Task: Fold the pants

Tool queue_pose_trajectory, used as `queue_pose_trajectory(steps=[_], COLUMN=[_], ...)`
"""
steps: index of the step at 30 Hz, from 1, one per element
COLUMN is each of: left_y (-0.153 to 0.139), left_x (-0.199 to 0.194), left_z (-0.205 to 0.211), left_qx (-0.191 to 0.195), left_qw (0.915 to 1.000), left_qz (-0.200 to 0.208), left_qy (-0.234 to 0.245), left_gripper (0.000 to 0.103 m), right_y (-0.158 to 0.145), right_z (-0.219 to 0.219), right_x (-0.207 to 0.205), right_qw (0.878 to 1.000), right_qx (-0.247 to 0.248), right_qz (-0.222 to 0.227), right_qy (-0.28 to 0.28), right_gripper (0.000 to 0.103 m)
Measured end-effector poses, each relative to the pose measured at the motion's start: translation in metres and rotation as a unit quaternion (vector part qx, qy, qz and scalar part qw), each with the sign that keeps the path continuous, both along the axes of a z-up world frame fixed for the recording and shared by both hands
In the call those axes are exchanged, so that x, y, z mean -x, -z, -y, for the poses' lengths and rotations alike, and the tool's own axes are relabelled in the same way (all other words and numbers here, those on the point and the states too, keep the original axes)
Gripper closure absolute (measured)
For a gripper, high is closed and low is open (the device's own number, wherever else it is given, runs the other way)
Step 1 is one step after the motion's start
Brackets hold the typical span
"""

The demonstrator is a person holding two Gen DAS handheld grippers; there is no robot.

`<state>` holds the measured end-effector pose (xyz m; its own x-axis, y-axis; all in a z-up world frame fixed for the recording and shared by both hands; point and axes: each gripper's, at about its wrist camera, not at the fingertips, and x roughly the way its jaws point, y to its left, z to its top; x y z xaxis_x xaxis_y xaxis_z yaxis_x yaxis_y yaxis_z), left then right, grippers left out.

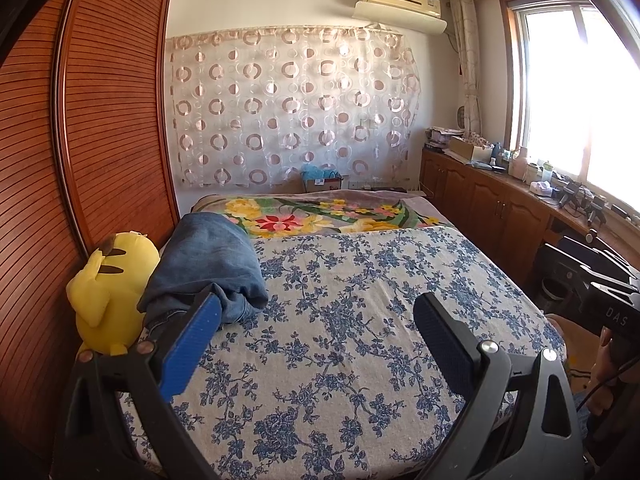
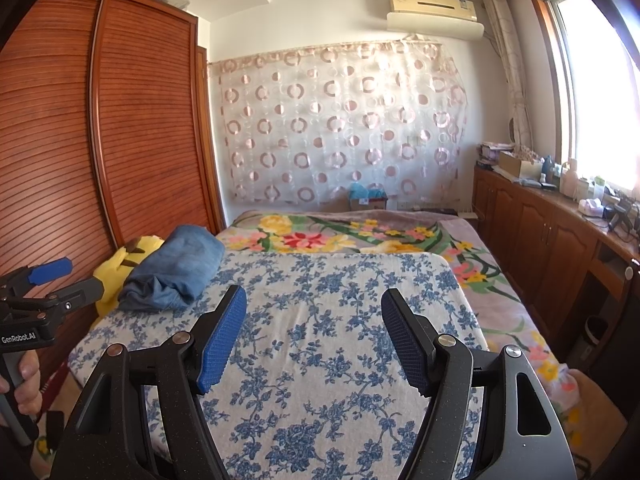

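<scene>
A pair of blue jeans (image 1: 208, 268) lies folded in a thick bundle at the left edge of the bed, also seen in the right wrist view (image 2: 176, 276). My left gripper (image 1: 318, 304) is open over the blue-flowered sheet (image 1: 360, 340). Its left blue pad (image 1: 192, 344) overlaps the bundle's near corner in the picture, and nothing sits between the fingers. The right wrist view shows it from the side (image 2: 86, 276), held by a hand (image 2: 24, 380) short of the jeans. My right gripper (image 2: 314, 296) is open and empty above the sheet (image 2: 320, 360), to the right of the jeans.
A yellow plush toy (image 1: 108, 292) leans between the jeans and the slatted wooden wardrobe (image 1: 100, 140). A bright flowered blanket (image 1: 320, 216) covers the bed's far half. Wooden cabinets (image 1: 480, 196) with cluttered tops run along the right under the window.
</scene>
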<state>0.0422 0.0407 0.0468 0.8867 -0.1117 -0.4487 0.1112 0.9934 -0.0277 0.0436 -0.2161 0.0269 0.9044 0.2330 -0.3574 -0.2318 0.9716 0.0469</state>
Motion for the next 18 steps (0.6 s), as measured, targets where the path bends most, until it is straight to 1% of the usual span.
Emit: queue_pose_trajectory(steps=[18], left_y=[0.0017], left_x=[-0.0001], left_z=[0.0010], left_qx=[-0.002], left_qw=[1.0000], left_qz=[0.000], left_qy=[-0.002], left_gripper=[0.005], right_y=[0.0008], right_z=[0.0000], right_x=[0.0004], right_qw=[1.000], right_qx=[-0.001], right_qz=[-0.001], right_qy=[0.000], right_gripper=[0.031])
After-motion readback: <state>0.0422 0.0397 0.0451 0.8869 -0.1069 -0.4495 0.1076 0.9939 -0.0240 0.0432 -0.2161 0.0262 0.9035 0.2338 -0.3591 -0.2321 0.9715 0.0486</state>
